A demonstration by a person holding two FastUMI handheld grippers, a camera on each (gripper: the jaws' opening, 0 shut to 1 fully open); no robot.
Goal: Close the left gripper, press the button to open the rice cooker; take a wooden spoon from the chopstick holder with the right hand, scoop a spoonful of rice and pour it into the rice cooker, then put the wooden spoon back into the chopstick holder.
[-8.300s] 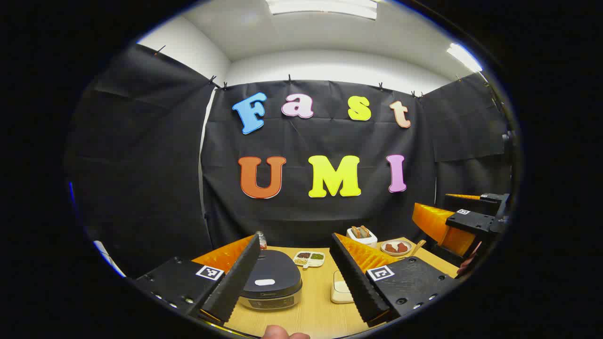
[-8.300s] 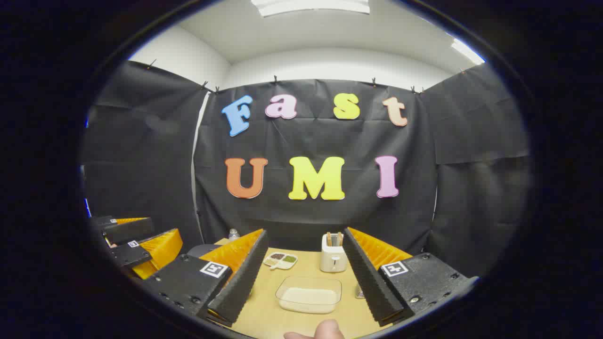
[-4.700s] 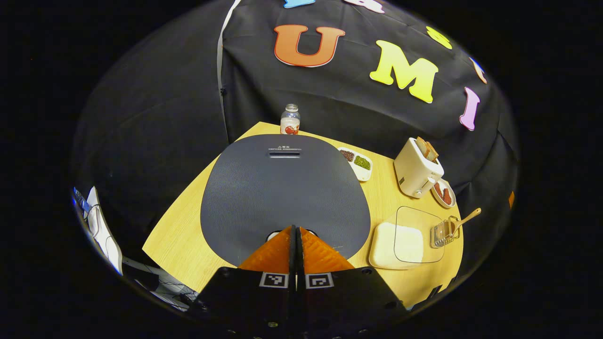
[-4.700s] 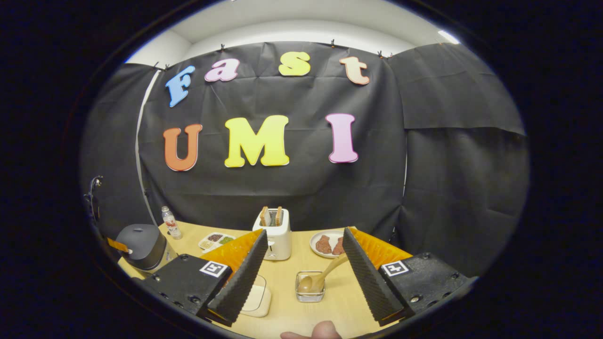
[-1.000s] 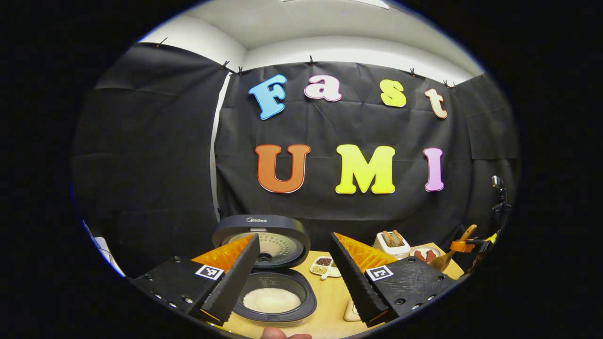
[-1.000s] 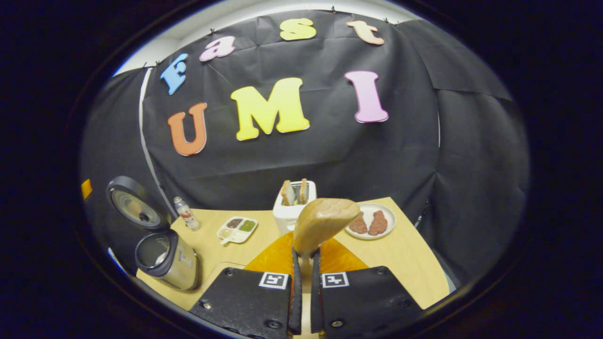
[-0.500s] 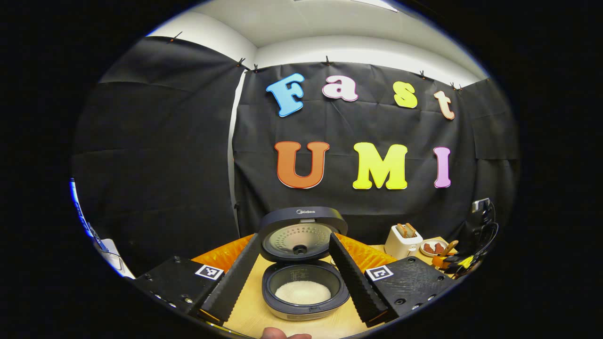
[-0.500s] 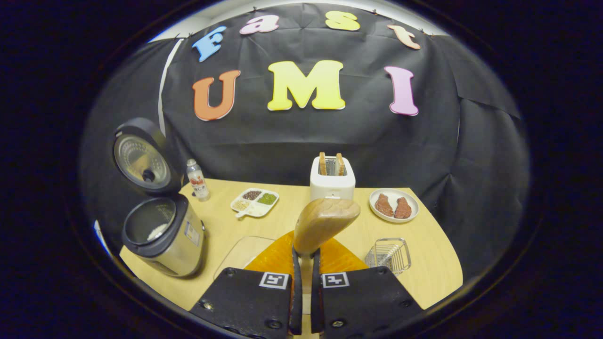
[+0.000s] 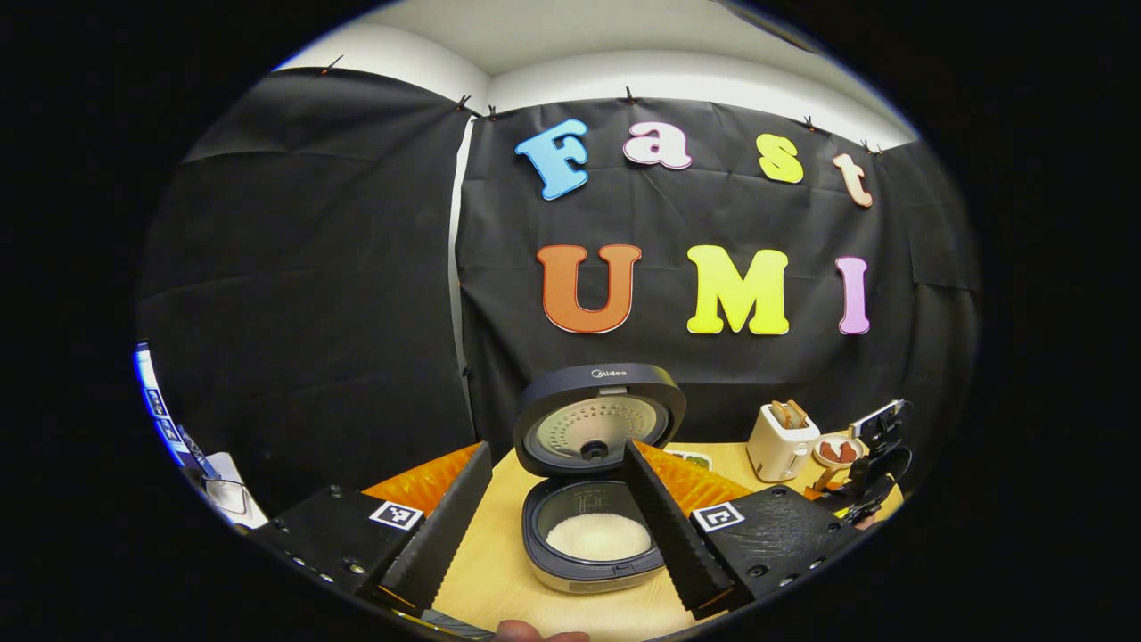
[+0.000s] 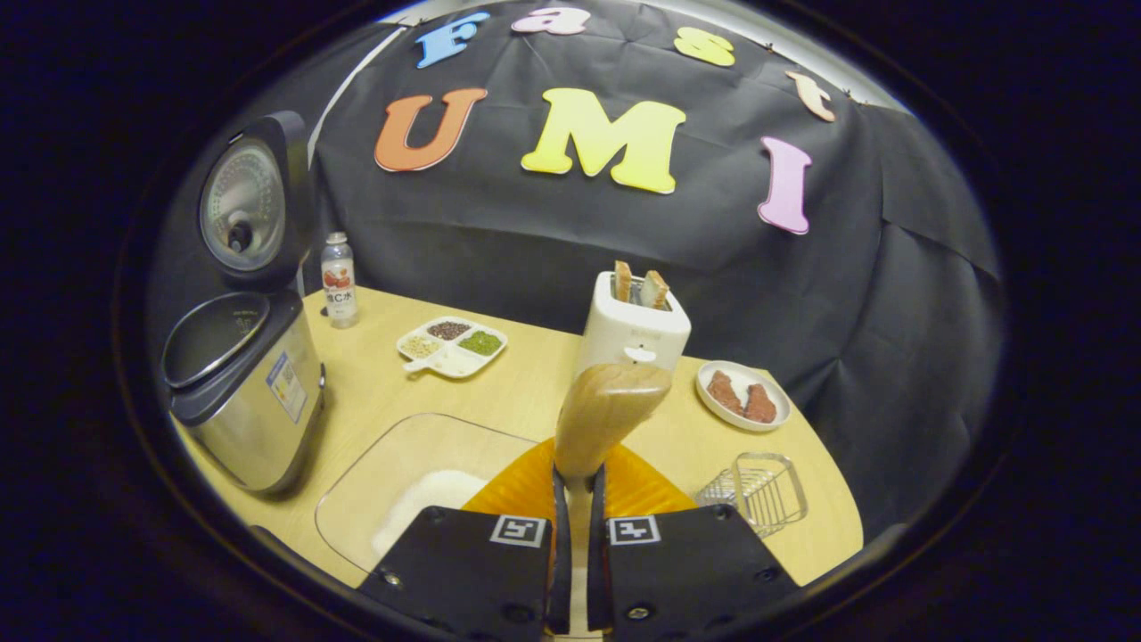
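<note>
Left gripper (image 9: 557, 513): black bodies with screws, square black-and-white markers, ribbed black pads on orange fingers (image 9: 691, 481) at 5 and 7 o'clock.

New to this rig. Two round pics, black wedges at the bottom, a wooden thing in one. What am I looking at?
No robot arm: a person holds a two-finger gripper in each hand, with a fisheye camera on each looking along its fingers. In the left gripper view, the left gripper is open in front of the rice cooker, lid up, rice inside. In the right gripper view, the right gripper is shut on the wooden spoon, above a clear rice container. On the table: a toaster, a plate of meat, a wire chopstick holder.
</note>
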